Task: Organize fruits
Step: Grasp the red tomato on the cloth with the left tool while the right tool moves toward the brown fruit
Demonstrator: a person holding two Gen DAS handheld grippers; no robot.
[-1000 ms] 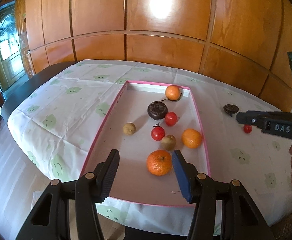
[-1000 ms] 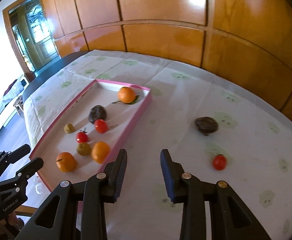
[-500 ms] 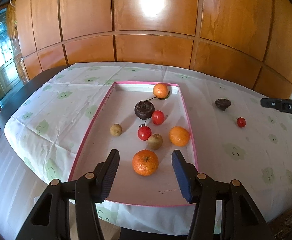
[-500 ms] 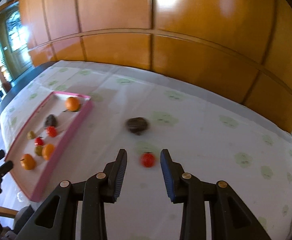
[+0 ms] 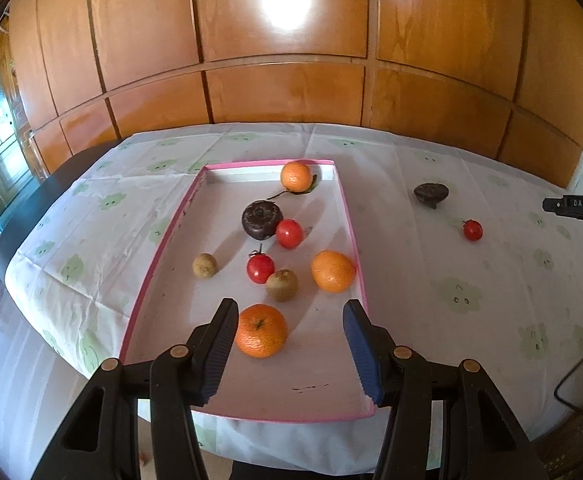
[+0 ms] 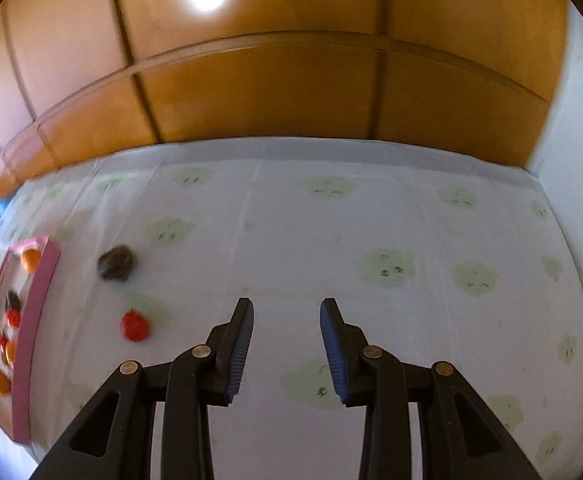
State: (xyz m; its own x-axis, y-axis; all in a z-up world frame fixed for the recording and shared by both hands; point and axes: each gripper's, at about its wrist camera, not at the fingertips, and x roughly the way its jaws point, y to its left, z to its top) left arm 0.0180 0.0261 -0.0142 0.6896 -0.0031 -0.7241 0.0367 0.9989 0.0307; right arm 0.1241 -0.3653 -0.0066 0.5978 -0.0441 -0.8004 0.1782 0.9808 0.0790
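We hold the left gripper (image 5: pixel 289 346) over the near end of the pink tray (image 5: pixel 159 248), its jaws apart and empty; an orange (image 5: pixel 261 330) lies in the tray just beside the left finger, with more fruit behind it; our right gripper (image 6: pixel 286 350) hangs over bare tablecloth (image 6: pixel 331 232), its jaws narrowly parted with nothing between them; a red tomato (image 6: pixel 134 326) and a dark fruit (image 6: pixel 116 263) lie on the cloth to its left, outside the tray; that view is blurred.
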